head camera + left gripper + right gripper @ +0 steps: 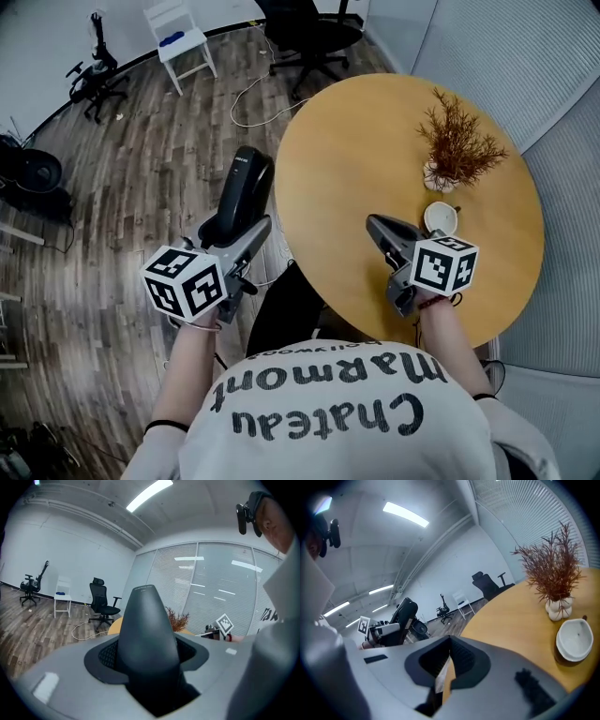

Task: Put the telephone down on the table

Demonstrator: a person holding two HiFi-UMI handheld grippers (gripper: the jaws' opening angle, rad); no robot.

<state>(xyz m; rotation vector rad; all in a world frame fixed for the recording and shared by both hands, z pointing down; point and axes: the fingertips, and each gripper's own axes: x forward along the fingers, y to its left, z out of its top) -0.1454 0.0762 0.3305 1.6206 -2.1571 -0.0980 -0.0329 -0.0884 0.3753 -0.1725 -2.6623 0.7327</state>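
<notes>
The telephone is a black handset. It stands upright between the jaws of my left gripper, which is shut on its lower part. It hangs over the wood floor, just left of the round wooden table. In the left gripper view the handset fills the middle and hides most of the jaws. My right gripper hovers over the table's near part, its fingers together with nothing between them. In the right gripper view only a thin slit shows between the pads.
A dried plant in a white vase and a white bowl stand on the table's right side. A black office chair, a white chair and a loose cable are on the floor beyond.
</notes>
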